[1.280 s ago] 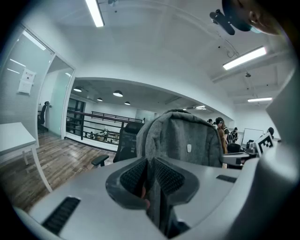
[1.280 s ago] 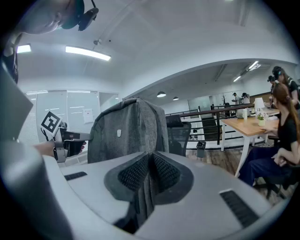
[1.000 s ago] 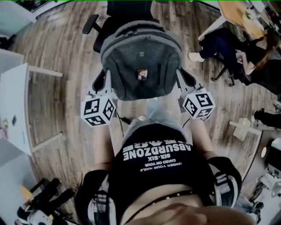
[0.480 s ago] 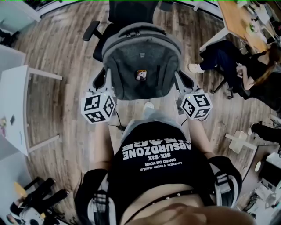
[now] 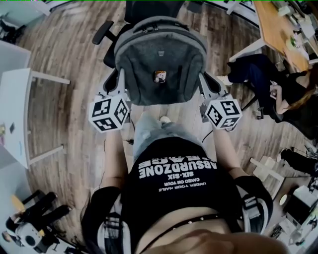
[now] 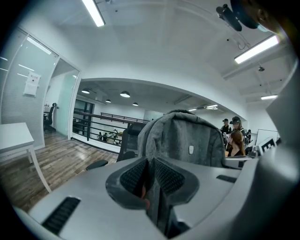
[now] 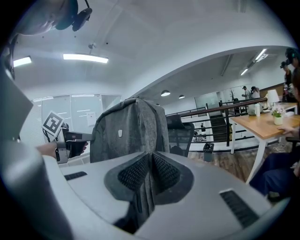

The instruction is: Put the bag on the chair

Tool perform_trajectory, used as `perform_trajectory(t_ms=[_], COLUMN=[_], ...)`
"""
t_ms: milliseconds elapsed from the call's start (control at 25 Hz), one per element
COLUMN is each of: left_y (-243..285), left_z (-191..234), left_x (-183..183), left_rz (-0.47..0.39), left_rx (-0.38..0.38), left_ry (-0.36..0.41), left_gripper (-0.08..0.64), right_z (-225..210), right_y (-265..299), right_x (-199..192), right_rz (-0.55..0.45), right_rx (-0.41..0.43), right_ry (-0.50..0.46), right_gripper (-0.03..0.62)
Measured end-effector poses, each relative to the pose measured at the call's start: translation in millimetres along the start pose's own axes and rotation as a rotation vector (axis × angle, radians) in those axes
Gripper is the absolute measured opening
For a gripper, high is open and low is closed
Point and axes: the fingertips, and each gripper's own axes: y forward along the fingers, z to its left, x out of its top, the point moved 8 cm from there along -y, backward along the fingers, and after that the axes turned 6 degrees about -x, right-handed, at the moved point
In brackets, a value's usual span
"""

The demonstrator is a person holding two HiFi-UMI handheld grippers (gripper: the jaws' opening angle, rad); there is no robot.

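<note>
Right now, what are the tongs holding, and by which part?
Both grip the grey fabric backpack: left tongs are shut on fabric at its left side, right tongs on its right side.

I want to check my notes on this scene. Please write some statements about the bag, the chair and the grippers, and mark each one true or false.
The bag is grey. True.
The left gripper and the right gripper each pinch the bag's fabric. True.
The chair is red. False: it is black.
The bag lies flat on the ground. False: the grippers hold it up above the wooden floor, by the chair.
</note>
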Motion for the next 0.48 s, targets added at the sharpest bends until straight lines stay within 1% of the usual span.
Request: perform_trajectory(t_ms=[240, 480], left_y=[26, 63], left_z=[11, 23], left_x=[8, 11], left_rz=[0.011, 0.032], left_rx=[-0.009, -0.027], left_ry=[-0.003, -0.014], left_gripper=[0.064, 0.064], right_z=[-9, -22], right_y=[26, 52], right_x=[8, 11], right_rz=[0.005, 0.028], right_rx=[-0.021, -0.046], right_ry=[0.015, 0.022], right_gripper=[0.043, 0.043])
